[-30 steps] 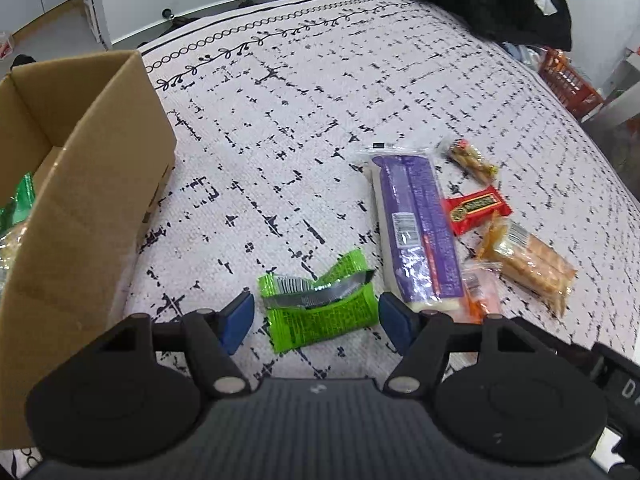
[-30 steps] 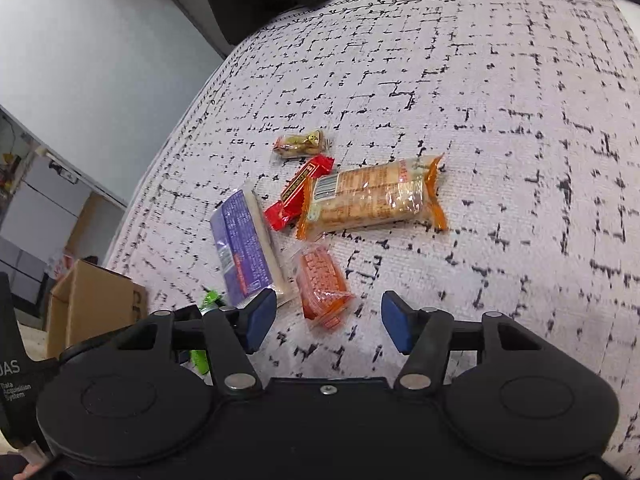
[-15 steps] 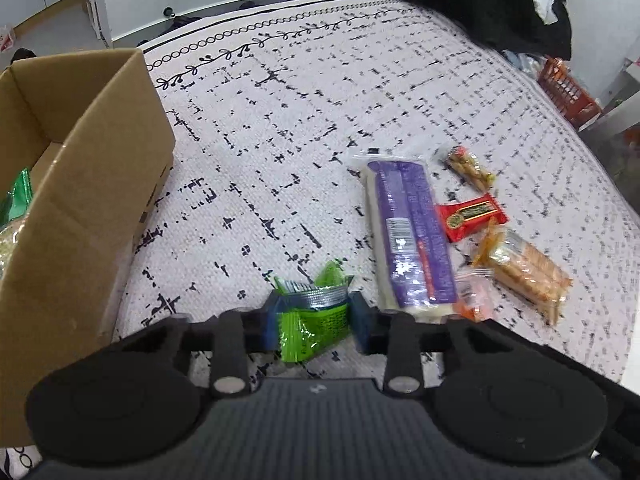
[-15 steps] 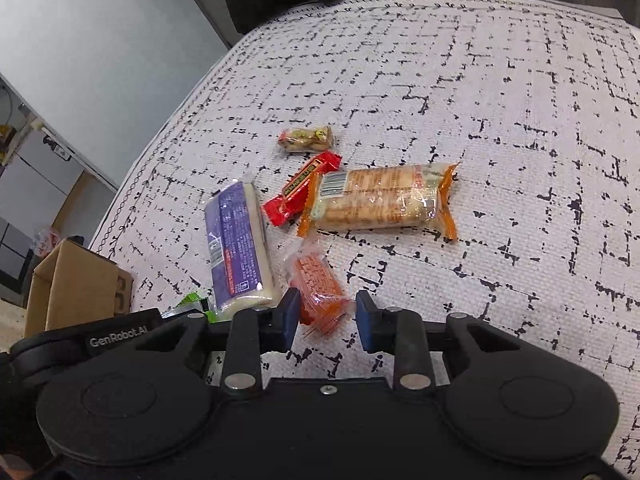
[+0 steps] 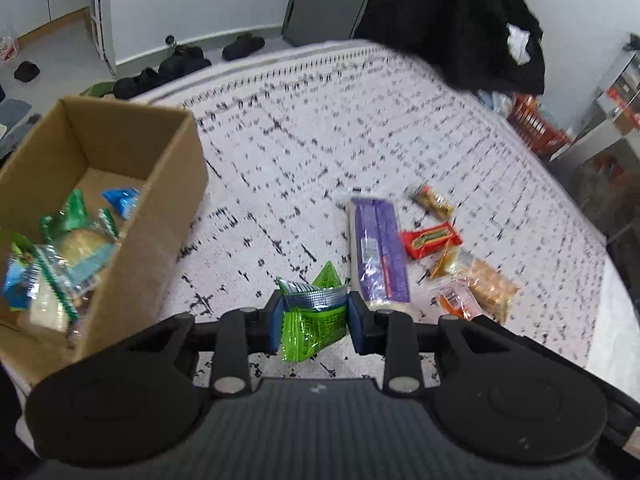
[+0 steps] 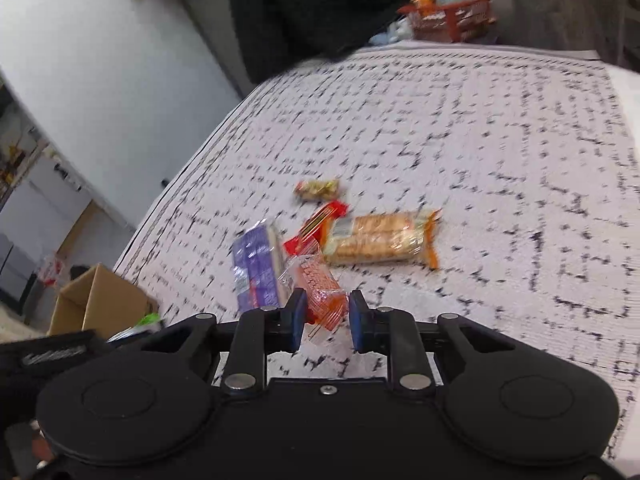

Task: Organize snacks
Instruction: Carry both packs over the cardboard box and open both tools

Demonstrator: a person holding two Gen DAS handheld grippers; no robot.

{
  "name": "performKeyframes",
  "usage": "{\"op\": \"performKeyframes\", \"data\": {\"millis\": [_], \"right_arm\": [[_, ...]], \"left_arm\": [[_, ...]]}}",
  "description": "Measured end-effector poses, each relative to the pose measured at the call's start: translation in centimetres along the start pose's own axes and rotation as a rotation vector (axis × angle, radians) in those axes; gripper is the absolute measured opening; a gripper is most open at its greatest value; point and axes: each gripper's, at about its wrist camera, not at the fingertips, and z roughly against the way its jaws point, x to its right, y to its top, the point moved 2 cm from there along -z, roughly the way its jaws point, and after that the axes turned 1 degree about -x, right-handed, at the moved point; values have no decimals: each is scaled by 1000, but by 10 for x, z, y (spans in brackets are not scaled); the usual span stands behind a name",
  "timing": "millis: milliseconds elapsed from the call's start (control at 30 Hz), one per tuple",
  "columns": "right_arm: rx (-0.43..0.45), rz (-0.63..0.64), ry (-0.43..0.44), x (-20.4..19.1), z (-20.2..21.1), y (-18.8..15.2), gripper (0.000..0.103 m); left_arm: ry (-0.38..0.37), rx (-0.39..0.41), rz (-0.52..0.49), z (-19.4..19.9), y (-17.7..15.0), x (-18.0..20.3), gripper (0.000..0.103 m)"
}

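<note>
In left view only: box (image 5: 160, 216) contents

Both wrist views angled down, close over bed (image 5: 360, 128), sharing snack cluster (image 5: 424, 248)

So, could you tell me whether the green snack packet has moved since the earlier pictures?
Yes. The green snack packet has come up off the bedspread, clamped in the left gripper, whose jaws have just closed on it, beside the purple packet.

Both grippers look the same tbh: chunky matte black bodies with two round disc housings, black linkage arms with silver pivot screws, blue pads on the fingers (image 5: 276, 322). Left one's got a ribbed grey centre.
</note>
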Motion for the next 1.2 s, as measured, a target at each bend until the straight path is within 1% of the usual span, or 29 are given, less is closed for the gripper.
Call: {"op": "performKeyframes", "data": {"millis": [67, 167, 333, 567, 800, 967, 1200], "right_arm": [[4, -26, -11, 1, 4, 0, 22], [23, -44, 26, -3, 18, 0, 22], [46, -18, 41, -20, 38, -2, 22], [76, 29, 105, -57, 65, -1, 22], [82, 63, 149, -96, 77, -6, 22], [92, 102, 160, -123, 85, -10, 22], [82, 118, 191, -150, 89, -14, 23]], "left_arm": [[-8, 14, 9, 10, 0, -3, 31], [-13, 25, 24, 24, -1, -7, 31], [-36, 57, 18, 47, 2, -9, 31], [-57, 101, 28, 75, 8, -19, 31], [-62, 134, 60, 98, 16, -43, 31], [-63, 150, 89, 111, 22, -62, 31], [-72, 172, 127, 125, 29, -89, 31]]}}
